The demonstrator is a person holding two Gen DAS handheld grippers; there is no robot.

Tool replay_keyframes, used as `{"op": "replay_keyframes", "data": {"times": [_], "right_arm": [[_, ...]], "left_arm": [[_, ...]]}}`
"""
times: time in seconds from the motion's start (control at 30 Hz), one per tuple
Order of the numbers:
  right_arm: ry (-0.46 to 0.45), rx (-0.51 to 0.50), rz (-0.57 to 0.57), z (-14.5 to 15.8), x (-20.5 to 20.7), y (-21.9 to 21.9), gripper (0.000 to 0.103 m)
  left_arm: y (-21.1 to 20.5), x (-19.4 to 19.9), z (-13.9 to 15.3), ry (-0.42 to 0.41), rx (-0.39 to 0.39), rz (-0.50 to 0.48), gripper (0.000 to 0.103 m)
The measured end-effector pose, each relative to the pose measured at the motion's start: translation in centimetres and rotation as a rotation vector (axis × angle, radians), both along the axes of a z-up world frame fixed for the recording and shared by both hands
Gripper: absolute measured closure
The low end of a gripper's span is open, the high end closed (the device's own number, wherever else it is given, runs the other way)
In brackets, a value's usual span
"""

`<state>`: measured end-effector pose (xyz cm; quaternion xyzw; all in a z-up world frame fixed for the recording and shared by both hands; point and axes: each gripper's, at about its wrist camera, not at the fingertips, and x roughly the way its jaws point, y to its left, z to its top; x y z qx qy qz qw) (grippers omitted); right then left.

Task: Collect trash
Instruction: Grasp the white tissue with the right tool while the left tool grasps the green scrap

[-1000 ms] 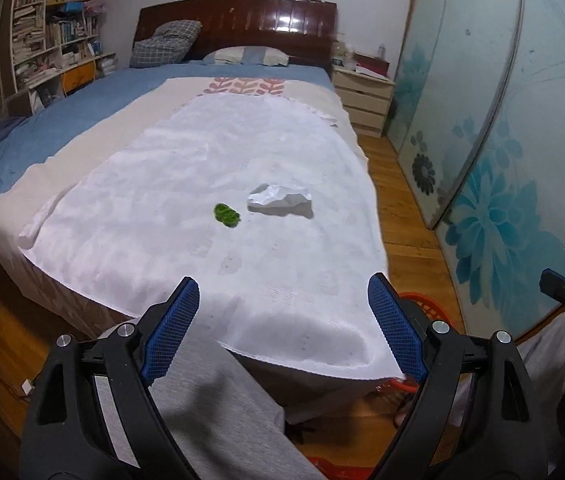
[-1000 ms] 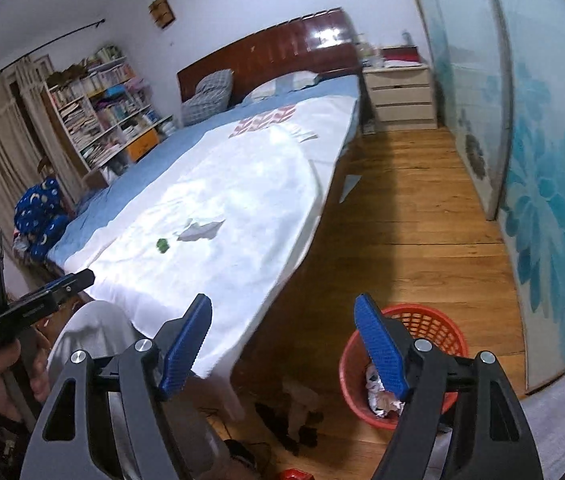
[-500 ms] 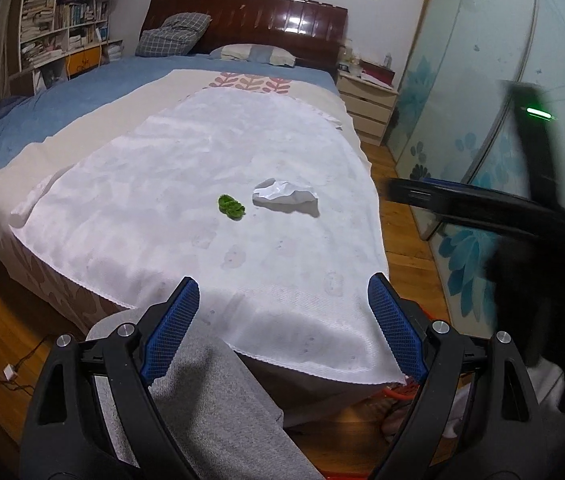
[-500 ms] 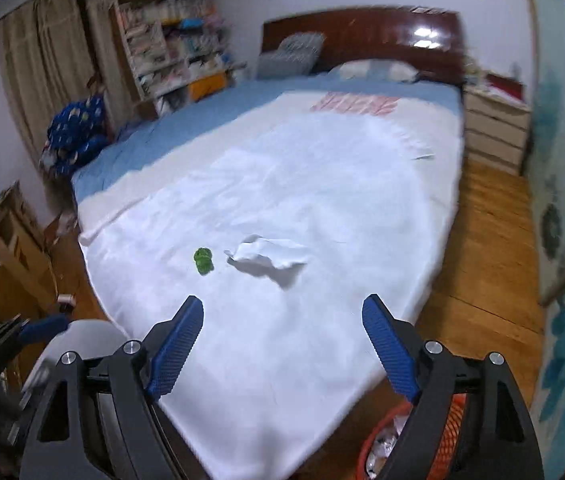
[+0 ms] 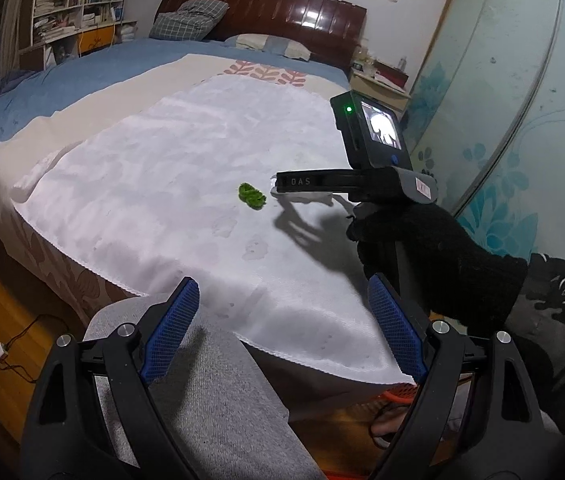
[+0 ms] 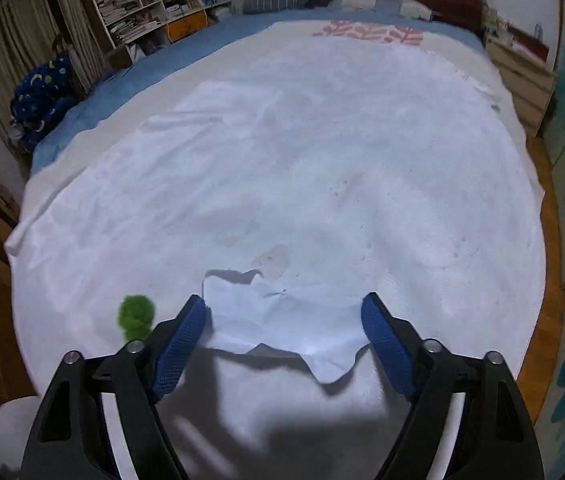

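A crumpled white paper (image 6: 282, 316) lies on the white sheet (image 6: 322, 140) of the bed. My right gripper (image 6: 284, 312) is open, its blue pads (image 6: 186, 332) on either side of the paper, low over the sheet. A small green crumpled scrap (image 6: 135, 314) lies just left of it. In the left wrist view the right gripper (image 5: 282, 186) reaches over the bed and hides most of the paper (image 5: 310, 199); the green scrap (image 5: 252, 196) lies beside it. My left gripper (image 5: 282, 312) is open and empty, back near the bed's foot edge above a grey-trousered knee (image 5: 202, 380).
A red trash basket (image 5: 402, 392) shows partly under the bed's near right corner. A bookshelf (image 6: 142, 4) stands at the left, a nightstand (image 6: 518, 64) and a floral sliding door (image 5: 522, 100) at the right. A wooden headboard (image 5: 274, 8) and pillows are at the far end.
My right gripper has swung from the floor basket over the bed and come down around the white paper. My left gripper has stayed near the foot edge, open.
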<state>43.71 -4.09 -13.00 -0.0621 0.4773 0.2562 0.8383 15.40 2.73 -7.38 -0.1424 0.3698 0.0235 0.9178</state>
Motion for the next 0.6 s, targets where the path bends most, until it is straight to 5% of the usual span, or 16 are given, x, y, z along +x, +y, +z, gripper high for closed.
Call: {"op": "replay_keyframes", "data": {"times": [0.07, 0.13, 0.23, 0.47, 0.6], "right_arm": [[-0.006, 0.008, -0.006, -0.2, 0.0, 0.1, 0.036], [-0.018, 0.014, -0.002, 0.0, -0.2, -0.2, 0.058], [-0.022, 0.029, 0.011, 0.3, -0.8, -1.4, 0.075], [-0.039, 0.135, -0.028, 2.8, -3.2, -6.1, 0.077], [-0.048, 0.223, -0.044, 4.9, -6.8, -10.4, 0.077]], "left_arm": [[0.2, 0.1, -0.1, 0.004, -0.005, 0.007, 0.017], [0.3, 0.0, -0.1, 0.005, -0.013, 0.016, 0.017], [0.2, 0.1, -0.1, 0.006, -0.013, 0.018, 0.017], [1.2, 0.6, 0.4, -0.002, -0.039, 0.034, 0.017], [2.9, 5.1, 0.1, 0.032, -0.018, 0.065, 0.016]]}}
